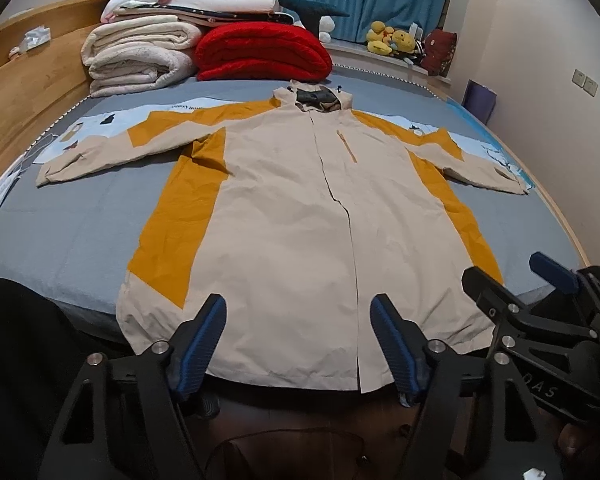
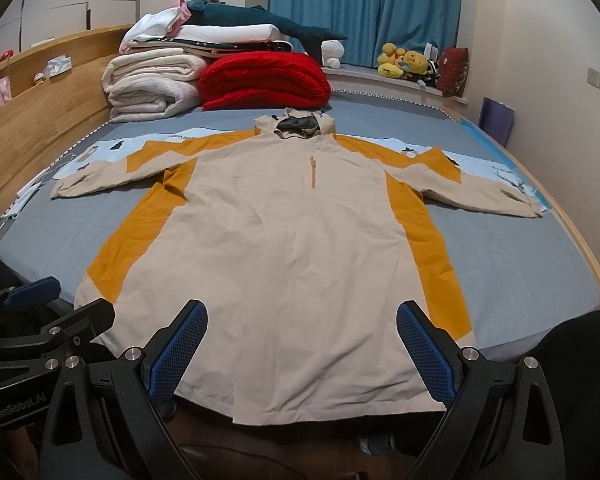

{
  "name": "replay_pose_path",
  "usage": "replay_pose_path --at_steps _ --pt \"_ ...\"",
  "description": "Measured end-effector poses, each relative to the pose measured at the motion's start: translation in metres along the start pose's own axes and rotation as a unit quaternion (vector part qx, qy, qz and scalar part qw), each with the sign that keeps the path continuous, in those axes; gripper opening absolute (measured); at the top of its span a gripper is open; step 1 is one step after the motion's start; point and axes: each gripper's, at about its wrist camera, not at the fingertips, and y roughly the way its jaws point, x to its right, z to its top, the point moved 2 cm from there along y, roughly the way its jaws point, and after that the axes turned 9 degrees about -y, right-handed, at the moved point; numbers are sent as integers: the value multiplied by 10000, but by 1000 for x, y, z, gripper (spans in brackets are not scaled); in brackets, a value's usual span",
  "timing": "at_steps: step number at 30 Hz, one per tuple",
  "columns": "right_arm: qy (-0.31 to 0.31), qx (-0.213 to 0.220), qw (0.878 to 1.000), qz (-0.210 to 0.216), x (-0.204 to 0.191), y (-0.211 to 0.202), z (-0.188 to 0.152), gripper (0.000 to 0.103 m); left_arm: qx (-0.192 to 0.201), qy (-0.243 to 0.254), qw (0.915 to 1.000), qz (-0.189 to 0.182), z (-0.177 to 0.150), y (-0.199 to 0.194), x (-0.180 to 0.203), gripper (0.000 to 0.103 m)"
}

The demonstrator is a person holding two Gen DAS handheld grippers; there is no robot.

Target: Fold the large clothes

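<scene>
Both grippers, left gripper (image 1: pixel 298 344) and right gripper (image 2: pixel 302 350), are hovering released at the hem of the jacket (image 1: pixel 300 208), which is lying flat on the bed (image 1: pixel 80 232); folded blankets (image 1: pixel 204 52) are sitting behind the hood.

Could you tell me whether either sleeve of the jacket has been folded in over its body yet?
No, both sleeves of the jacket lie spread out to the sides on the bed, and no fold has been made.

Bare bed (image 1: pixel 80 240) flanks the jacket (image 1: pixel 292 220); folded blankets (image 1: pixel 260 56) block the headboard end.
</scene>
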Motion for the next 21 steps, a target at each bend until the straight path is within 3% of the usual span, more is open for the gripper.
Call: replay_pose_path --at_steps 3,8,12,14,16,18,21 --pt "63 -29 10000 34 3 1 3 95 87 35 9999 65 2 -4 1 67" --pt "180 -54 9998 92 9 0 9 95 -171 -185 9996 132 10 -6 -4 55" --pt "233 -151 9996 106 13 6 13 95 13 -72 10000 50 14 -7 -4 50" --pt "277 -226 9993 82 17 10 14 95 137 67 9998 110 14 -2 -5 45" --pt "307 -366 9988 50 20 15 15 95 -12 0 9998 192 19 7 -10 37" --pt "337 -504 9981 70 25 22 20 89 -124 -244 9996 52 30 13 -16 35" --pt "401 -610 9972 164 34 31 36 82 13 -197 9997 154 55 18 -17 35"
